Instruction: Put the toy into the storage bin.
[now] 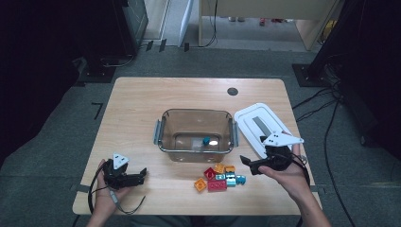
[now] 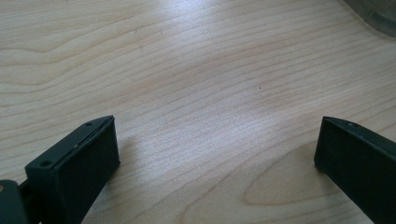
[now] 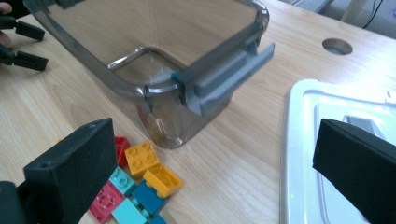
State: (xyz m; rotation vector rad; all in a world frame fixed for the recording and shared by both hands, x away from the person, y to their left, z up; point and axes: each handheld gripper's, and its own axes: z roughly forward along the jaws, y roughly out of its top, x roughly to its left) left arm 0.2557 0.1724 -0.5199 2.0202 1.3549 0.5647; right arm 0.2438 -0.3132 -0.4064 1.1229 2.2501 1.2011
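One teal brick (image 1: pixel 206 140) lies in the clear bin (image 1: pixel 197 118); the rest, a brick pile (image 1: pixel 219 178), sits on the bench (image 1: pixel 137 109) just before it. Right hand-held gripper (image 1: pixel 246 162), jaws wide and empty, likely reaches for the pile next, clear of the white lid (image 1: pixel 250 116); left hand-held gripper (image 1: pixel 140 176) idles open over bare wood

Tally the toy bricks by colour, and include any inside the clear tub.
Red plastic toy bricks: 2
Yellow or orange plastic toy bricks: 3
Teal or blue plastic toy bricks: 5, one of them inside the clear plastic tub; the pile is tightly packed, so this count is approximate
Total: 10
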